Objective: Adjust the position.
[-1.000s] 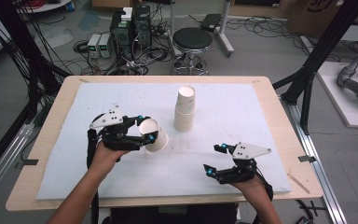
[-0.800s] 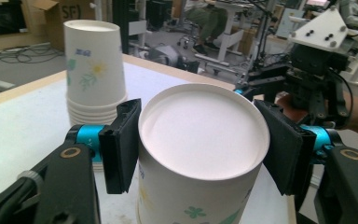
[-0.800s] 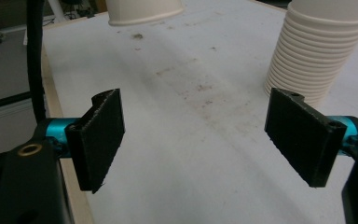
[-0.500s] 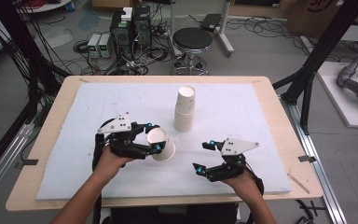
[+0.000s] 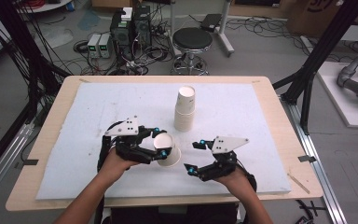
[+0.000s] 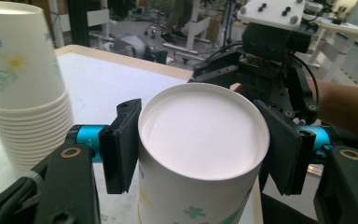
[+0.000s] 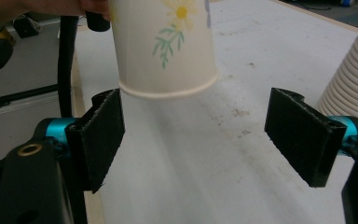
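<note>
writing: none readable, paper cup point(image 6: 203, 154) bears daisy print | left gripper point(image 5: 161, 148) level, clamped on cup, held over white mat point(image 5: 93, 116) near cup stack point(image 5: 184, 109) | right gripper point(image 5: 193, 157) jaws spread, empty, facing cup | right gripper view: cup point(image 7: 165, 46) upside down

Black stool point(image 5: 193, 39), electronics boxes point(image 5: 130, 23) and tangled cables point(image 5: 154, 51) beyond the table point(image 5: 51, 121)

Left hand-held gripper point(image 5: 162, 144) clamped shut; right hand-held gripper point(image 5: 195, 157) gapes wide.
</note>
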